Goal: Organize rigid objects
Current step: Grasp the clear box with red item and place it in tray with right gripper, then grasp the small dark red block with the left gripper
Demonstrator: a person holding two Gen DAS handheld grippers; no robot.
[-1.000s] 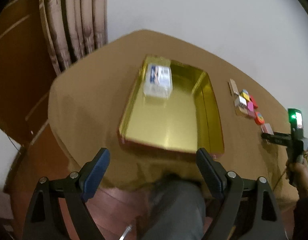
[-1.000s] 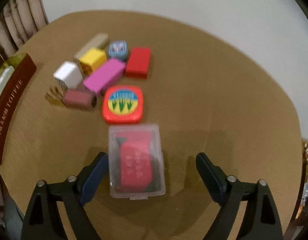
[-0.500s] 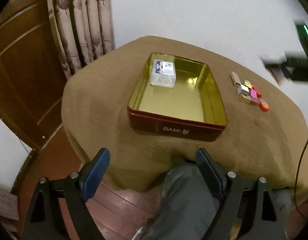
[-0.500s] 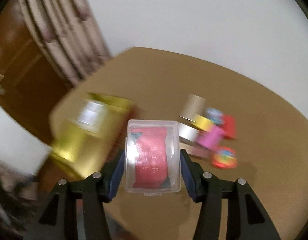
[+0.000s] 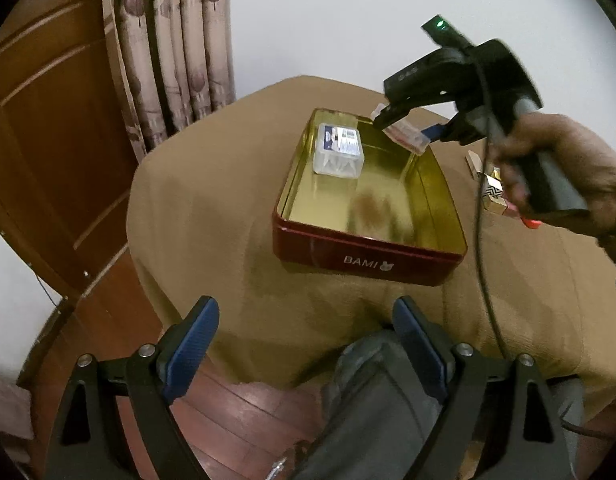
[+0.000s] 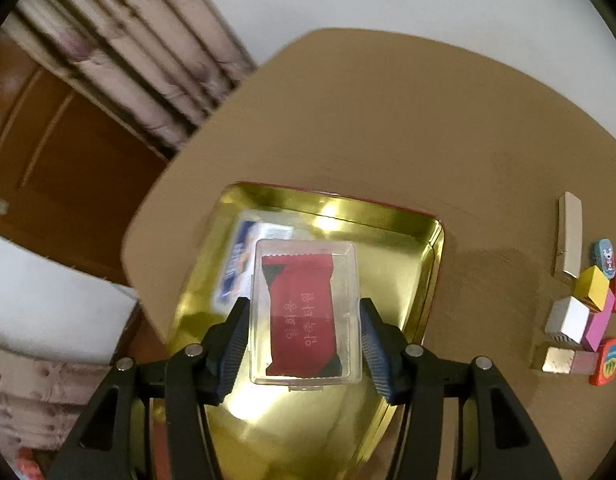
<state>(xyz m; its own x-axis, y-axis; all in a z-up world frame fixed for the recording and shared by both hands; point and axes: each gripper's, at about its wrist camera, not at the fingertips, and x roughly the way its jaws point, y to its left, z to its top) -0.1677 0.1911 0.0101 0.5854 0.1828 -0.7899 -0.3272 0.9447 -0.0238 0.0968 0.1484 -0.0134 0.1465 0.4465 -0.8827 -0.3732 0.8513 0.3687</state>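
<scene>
My right gripper is shut on a clear plastic case with a red card inside and holds it above the gold tin tray. In the left wrist view the right gripper hovers over the far end of the red-walled tin with the case in it. A second clear case with a blue label lies in the tin's far left corner; it also shows in the right wrist view. My left gripper is open and empty, off the table's near edge.
Several small coloured blocks lie grouped on the brown tablecloth right of the tin, with a beige bar behind them. A curtain and wooden door stand to the left. A person's knee is below the table edge.
My right gripper closed on the red-card case, lifted it from the table and carried it left over the tin. The left gripper drew back from the table and stayed open.
</scene>
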